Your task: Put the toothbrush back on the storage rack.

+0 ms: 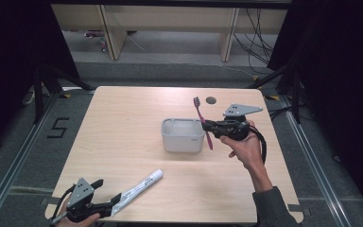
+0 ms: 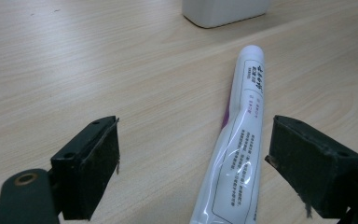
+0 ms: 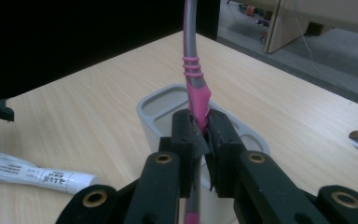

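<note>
Jaws of the left gripper spread wide at the lower left of the high view, pads clear on both sides of the toothpaste tube, nothing gripped. Lies flat on the surface, that tube, cap end aimed up and right toward the grey holder at mid-frame. Probably light, soft-walled and glossy, so likely to dent and slide under a hard pinch; better taken across the flatter body near the crimped tail, as framed in the left gripper view. Left hand low at the bottom edge, held level along the surface.

Further right, jaws of the right gripper clamped tight on the pink toothbrush, pinching its handle. Light, stiff, thin, apt to pivot between the pads. Stands nearly upright, bristles topmost, just at the holder's right rim. Right hand raised off the surface, forearm entering from lower right, gripper pointing left.
</note>
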### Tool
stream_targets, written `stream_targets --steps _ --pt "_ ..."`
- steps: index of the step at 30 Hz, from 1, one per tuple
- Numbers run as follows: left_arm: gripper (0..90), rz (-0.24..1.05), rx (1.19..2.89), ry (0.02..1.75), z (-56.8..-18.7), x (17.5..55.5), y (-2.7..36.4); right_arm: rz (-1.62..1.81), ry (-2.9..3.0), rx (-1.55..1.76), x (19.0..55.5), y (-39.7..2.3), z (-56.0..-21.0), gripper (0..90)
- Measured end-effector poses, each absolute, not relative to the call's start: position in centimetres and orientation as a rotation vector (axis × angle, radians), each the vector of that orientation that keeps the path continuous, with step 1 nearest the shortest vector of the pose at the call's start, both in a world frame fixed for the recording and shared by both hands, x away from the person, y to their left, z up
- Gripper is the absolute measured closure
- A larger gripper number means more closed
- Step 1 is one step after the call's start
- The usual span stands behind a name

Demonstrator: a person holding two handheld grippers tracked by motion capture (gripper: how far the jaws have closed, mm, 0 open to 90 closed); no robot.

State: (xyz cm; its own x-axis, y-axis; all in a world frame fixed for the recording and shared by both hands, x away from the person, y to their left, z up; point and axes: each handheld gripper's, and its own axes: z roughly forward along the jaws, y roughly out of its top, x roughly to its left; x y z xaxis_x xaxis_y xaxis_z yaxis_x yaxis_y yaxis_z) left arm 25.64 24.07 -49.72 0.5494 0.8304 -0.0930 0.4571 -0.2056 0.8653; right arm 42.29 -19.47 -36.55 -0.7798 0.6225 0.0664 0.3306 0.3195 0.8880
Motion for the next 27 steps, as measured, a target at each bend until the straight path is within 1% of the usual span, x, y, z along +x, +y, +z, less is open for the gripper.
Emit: stream_targets --steps 10,17,27 --pt "15.3 0.498 1.845 1.061 -49.7 25.6 24.1 1.479 2.272 0.893 43.3 -18.7 -35.7 82.8" --pt "15.3 0.496 1.847 1.063 -49.7 25.6 24.1 1.495 2.238 0.908 45.1 -17.8 -34.9 82.8" --pt "15.3 0.494 1.843 1.056 -49.8 25.6 24.1 1.483 2.194 0.96 47.2 -17.3 -35.6 82.8"
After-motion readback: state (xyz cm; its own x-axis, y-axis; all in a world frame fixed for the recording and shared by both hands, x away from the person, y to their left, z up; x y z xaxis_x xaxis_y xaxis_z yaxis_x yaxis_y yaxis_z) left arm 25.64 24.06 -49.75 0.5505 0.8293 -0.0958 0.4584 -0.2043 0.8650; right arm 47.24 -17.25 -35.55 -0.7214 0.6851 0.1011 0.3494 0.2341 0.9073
